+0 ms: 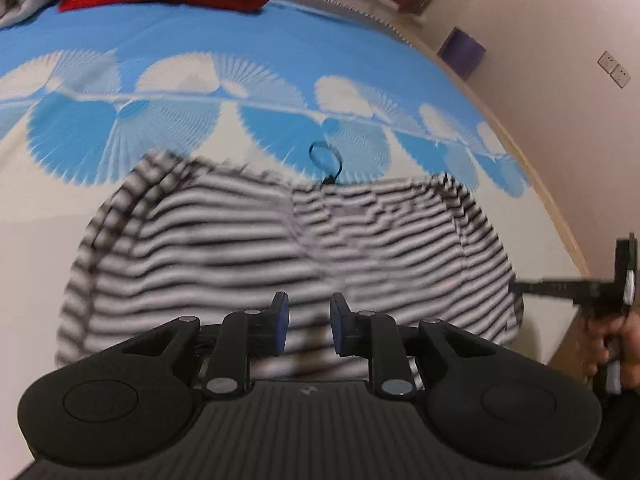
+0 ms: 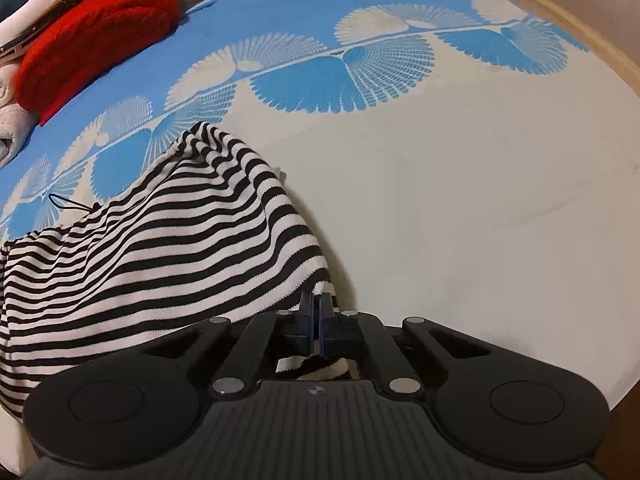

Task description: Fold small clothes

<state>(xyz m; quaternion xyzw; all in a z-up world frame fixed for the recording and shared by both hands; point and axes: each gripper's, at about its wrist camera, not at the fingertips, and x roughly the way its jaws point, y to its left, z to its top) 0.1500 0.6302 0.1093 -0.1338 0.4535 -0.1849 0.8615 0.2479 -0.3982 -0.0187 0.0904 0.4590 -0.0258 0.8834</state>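
My left claw (image 1: 307, 322) sits low in the middle of the left wrist view with its blue pads (image 1: 281, 322) standing apart; the striped garment (image 1: 288, 248) shows through the gap beneath them, and I see no cloth pinched there. That view is blurred, but the black-and-white striped piece fills its centre, spread on the bed sheet (image 1: 240, 52), whose blue half carries a band of pale fan shapes across the upper part of the frame. A thin dark cord loop (image 1: 326, 158) sticks out from the garment's top edge, just above centre. At the right edge of that frame I can see the other tool in a hand (image 1: 612, 344), reaching toward the garment's right side. In the right wrist view my right claw (image 2: 319, 326) is clamped tight on an edge of the striped garment (image 2: 168, 248), with a bit of striped fabric showing behind the pads at lower centre. From that pinch the cloth drapes away to the left and up to a raised peak near the middle left. The white part of the sheet (image 2: 460, 200) lies to the right. A red knitted item (image 2: 96, 36) sits at the upper left, beside a stack of other folded fabrics (image 2: 24, 28) at the frame's edge.
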